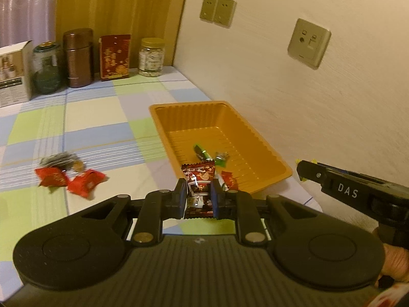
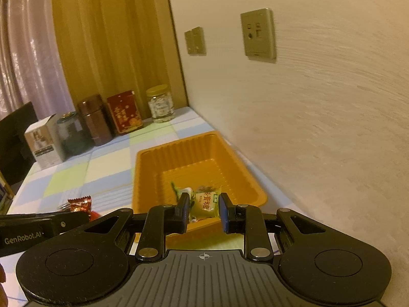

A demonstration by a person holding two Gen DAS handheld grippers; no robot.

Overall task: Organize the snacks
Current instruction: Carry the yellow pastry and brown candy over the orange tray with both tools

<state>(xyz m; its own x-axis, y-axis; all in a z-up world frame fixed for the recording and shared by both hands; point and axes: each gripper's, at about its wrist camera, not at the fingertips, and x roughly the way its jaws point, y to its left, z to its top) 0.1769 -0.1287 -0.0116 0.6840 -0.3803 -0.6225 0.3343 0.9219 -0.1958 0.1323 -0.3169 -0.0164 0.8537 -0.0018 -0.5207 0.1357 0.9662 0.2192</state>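
Note:
My left gripper (image 1: 198, 195) is shut on a dark red snack packet (image 1: 199, 184) and holds it just before the near-left corner of the orange tray (image 1: 163, 125). The tray holds a green candy (image 1: 202, 152), a silver-wrapped one (image 1: 222, 155) and a small red one (image 1: 229, 179). My right gripper (image 2: 204, 211) is over the tray's near end (image 2: 153, 158). Its jaws stand apart around a yellow-green candy packet (image 2: 205, 203); I cannot tell whether they touch it. The left gripper's packet (image 2: 80, 203) also shows in the right wrist view.
Two red packets (image 1: 69, 180) and a silver packet (image 1: 58, 160) lie on the checked tablecloth at left. A white box (image 1: 14, 74), jars, a brown canister (image 1: 78, 57) and a red box (image 1: 115, 56) line the back. The wall runs close on the right.

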